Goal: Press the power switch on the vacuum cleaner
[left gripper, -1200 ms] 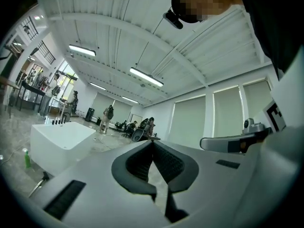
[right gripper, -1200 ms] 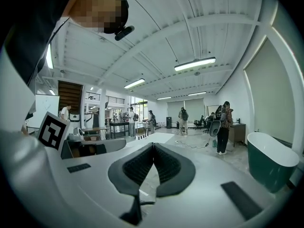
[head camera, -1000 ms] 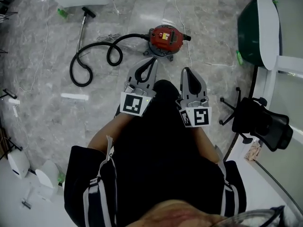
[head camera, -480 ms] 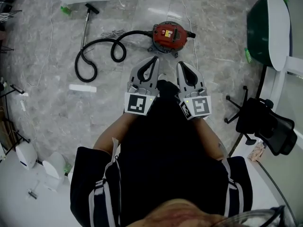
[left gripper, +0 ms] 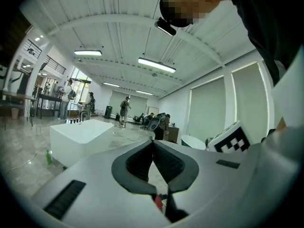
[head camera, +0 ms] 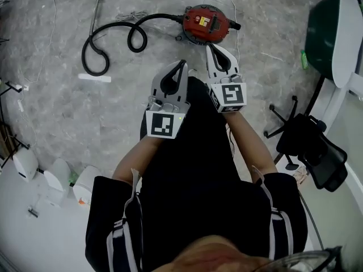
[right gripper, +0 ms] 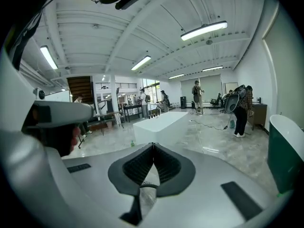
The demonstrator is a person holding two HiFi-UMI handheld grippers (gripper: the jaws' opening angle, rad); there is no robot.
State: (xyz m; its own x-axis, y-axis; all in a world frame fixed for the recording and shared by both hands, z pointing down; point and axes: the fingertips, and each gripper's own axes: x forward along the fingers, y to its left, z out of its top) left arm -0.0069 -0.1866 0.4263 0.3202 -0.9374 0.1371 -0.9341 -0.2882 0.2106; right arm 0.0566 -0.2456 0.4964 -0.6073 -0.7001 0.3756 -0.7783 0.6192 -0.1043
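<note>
The red vacuum cleaner (head camera: 205, 22) sits on the marble floor at the top of the head view, with a yellow label on its lid. Its black hose (head camera: 108, 45) curls away to the left, ending in a metal wand. My right gripper (head camera: 210, 46) is shut, its tip just short of the vacuum's near edge. Further back and to the left, my left gripper (head camera: 182, 64) is also shut. In the left gripper view the jaws (left gripper: 153, 142) meet, and a sliver of the red vacuum (left gripper: 157, 202) shows below them. In the right gripper view the right gripper (right gripper: 153, 145) holds nothing.
A green and white tub (head camera: 336, 32) stands at the right, with a black office chair (head camera: 311, 147) below it. A white strip (head camera: 95, 78) lies on the floor near the hose. White appliances (head camera: 57, 180) stand at the lower left. A white block (left gripper: 80, 139) and people stand far off.
Both grippers have moved forward towards the vacuum cleaner. The right one has gone further and now nearly reaches its body. Both jaws stayed shut.
</note>
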